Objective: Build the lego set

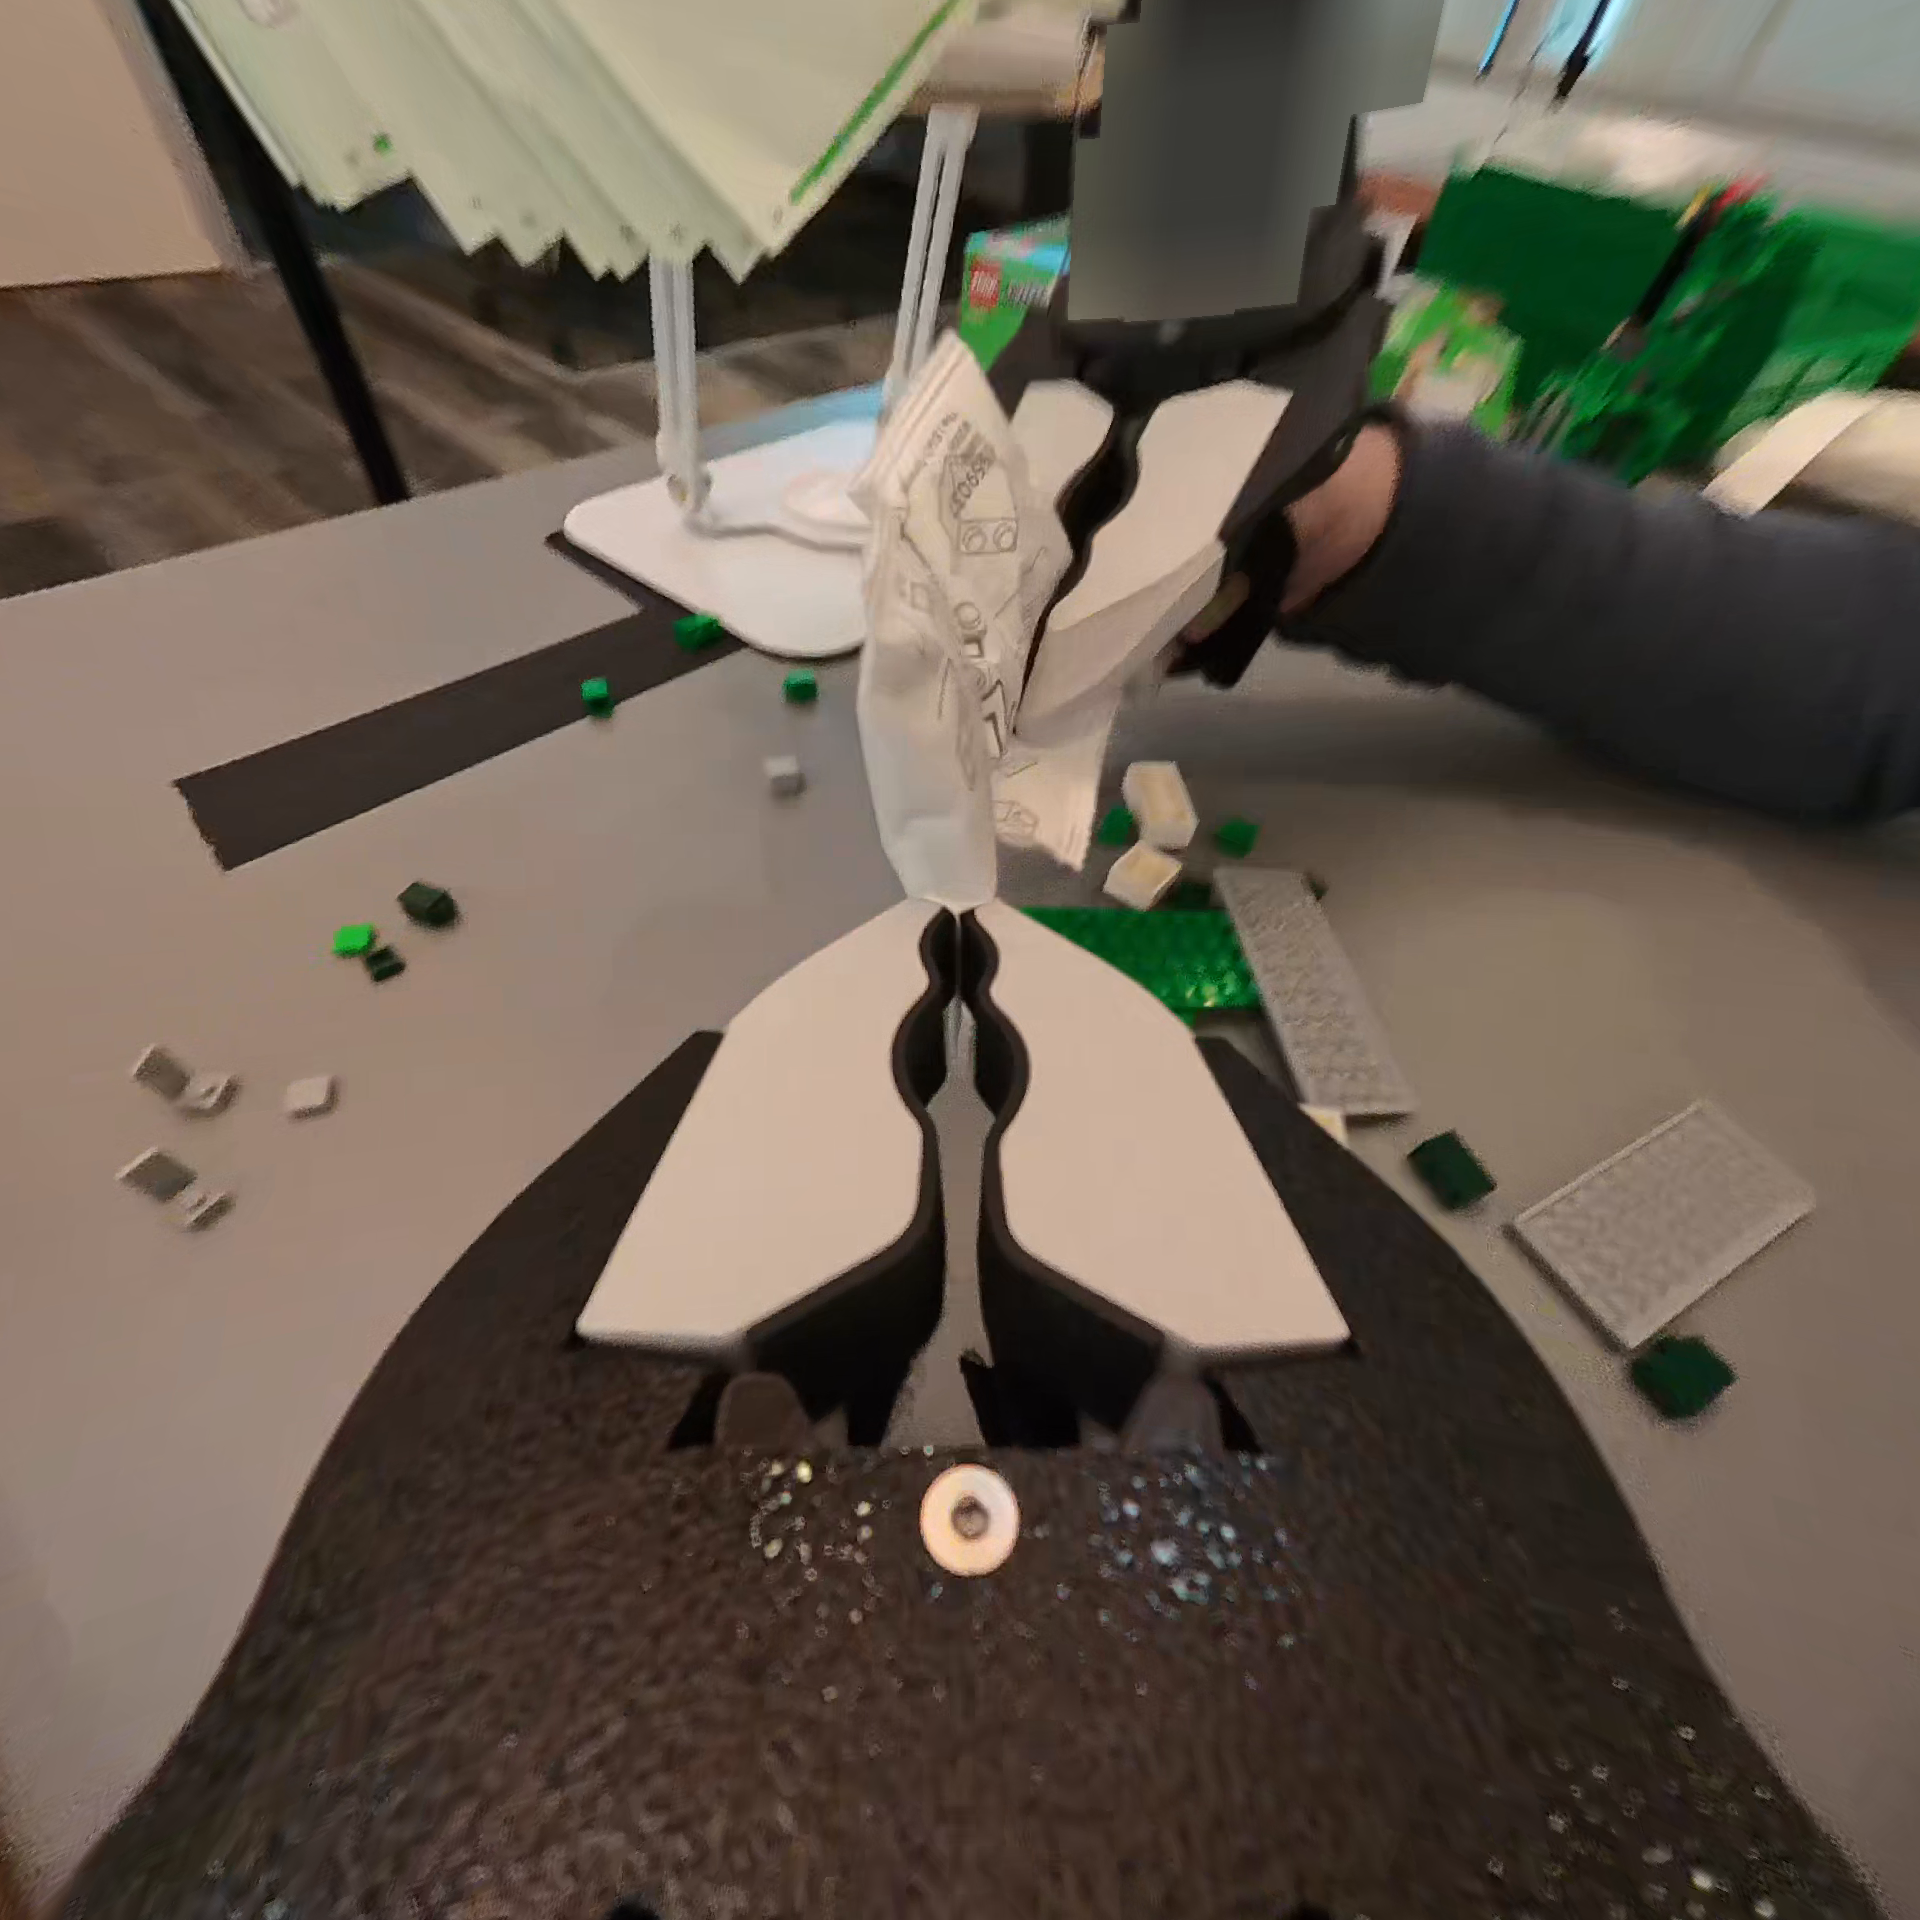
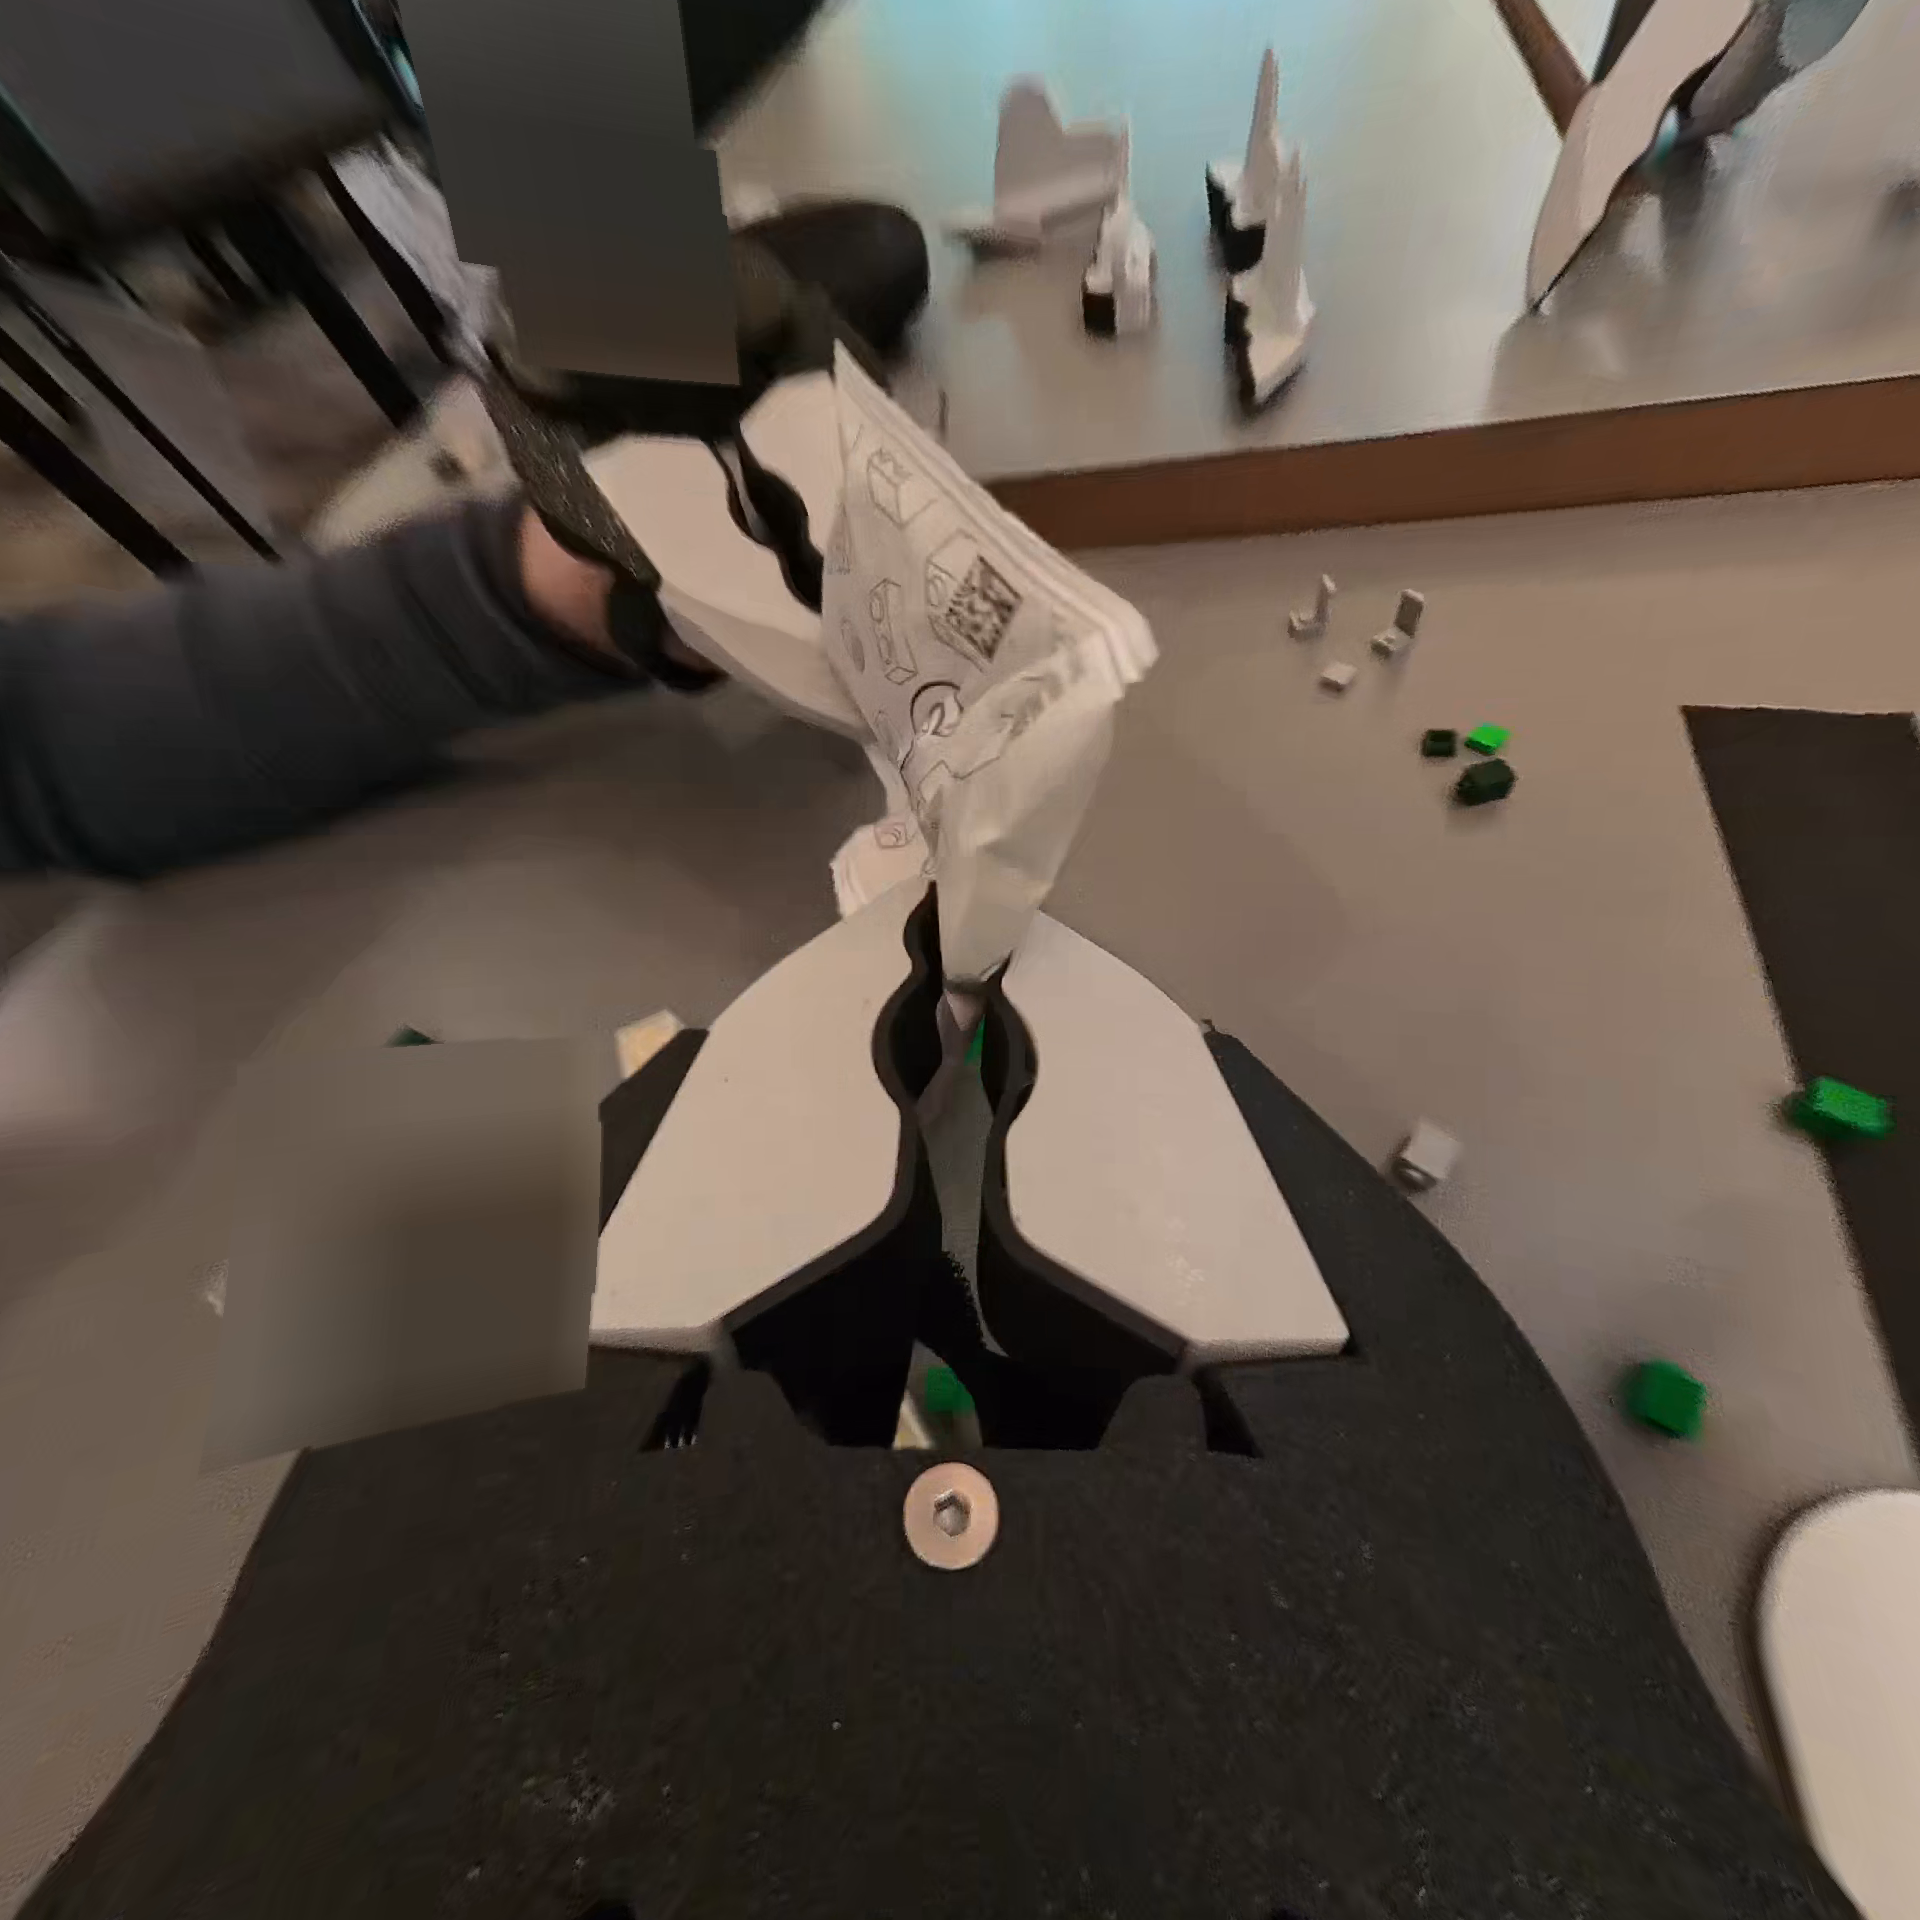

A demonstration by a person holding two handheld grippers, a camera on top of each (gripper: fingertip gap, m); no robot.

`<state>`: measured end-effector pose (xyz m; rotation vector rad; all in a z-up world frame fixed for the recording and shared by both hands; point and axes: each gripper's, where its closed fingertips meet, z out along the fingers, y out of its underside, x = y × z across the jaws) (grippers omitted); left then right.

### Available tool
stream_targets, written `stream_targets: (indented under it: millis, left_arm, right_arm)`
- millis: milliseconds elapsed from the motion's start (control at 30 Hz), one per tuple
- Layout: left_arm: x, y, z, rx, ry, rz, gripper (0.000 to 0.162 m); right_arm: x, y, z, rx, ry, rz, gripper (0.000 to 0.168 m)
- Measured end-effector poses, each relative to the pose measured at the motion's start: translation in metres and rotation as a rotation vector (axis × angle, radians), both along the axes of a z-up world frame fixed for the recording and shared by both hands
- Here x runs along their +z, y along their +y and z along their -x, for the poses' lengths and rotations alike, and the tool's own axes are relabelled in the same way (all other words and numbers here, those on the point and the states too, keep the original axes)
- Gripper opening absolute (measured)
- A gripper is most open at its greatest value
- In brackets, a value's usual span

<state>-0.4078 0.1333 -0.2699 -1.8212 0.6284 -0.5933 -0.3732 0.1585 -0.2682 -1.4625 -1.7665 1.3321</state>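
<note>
Item: crumpled white paper parts bag printed with black brick outlines (image 1: 940, 665), held in the air above the grey tabletop (image 1: 520, 1195), stretched between both tools.
Left hand-held gripper (image 1: 957, 914): closed tight on the bag's lower corner.
Right hand-held gripper (image 2: 961, 961): closed on the opposite end.
Loose stock: small green bricks (image 1: 358, 940), grey pieces (image 1: 177, 1081), green studded plate (image 1: 1153, 951), grey plates (image 1: 1662, 1221), scattered on the tabletop.
Contents: bag looks empty, though motion blur leaves this unsure.
Risk: uneven pulling could tear the paper abruptly, flinging any remaining pieces off the tabletop.
</note>
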Motion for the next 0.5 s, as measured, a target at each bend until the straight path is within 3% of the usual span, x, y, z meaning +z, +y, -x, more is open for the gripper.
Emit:
stream_targets:
  millis: [233, 500]
  left_arm:
    - [-0.02, -0.006, 0.005, 0.038, 0.218, 0.076, 0.0]
    - [-0.02, -0.01, 0.007, 0.004, 0.267, 0.04, 0.0]
  right_arm:
    - [-0.022, -0.001, 0.001, 0.041, -0.144, -0.283, 0.003]
    - [-0.022, -0.003, 0.002, 0.057, -0.137, -0.466, 0.004]
